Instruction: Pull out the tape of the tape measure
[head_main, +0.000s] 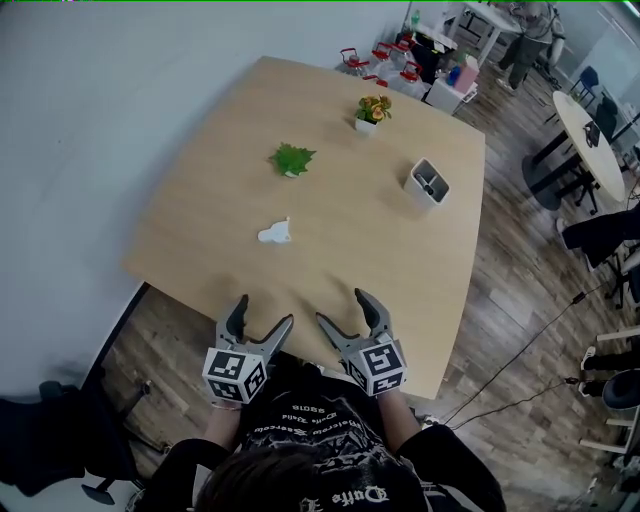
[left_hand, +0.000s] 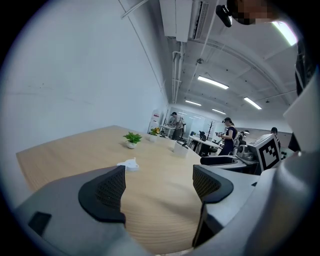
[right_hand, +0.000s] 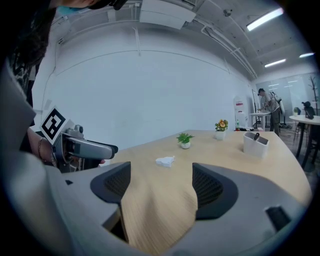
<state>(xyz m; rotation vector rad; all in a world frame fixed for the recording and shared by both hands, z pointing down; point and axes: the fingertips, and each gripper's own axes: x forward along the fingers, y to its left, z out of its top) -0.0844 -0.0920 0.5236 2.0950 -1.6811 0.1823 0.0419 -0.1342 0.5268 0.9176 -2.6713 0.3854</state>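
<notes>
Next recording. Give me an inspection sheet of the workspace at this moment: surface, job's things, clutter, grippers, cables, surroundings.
Surface: light wooden table, four small things on it.
Job's things: white tape measure lies by itself, touched by neither gripper; no tape seen drawn out.
Clutter: green plant, flower pot, white pen holder, all beyond the tape measure.
Grippers: left gripper and right gripper both open, nothing between the jaws, over the table's near edge.
Cables: one cable across the floor at the right.
Surroundings: office; white wall, round table, a person far off.
</notes>
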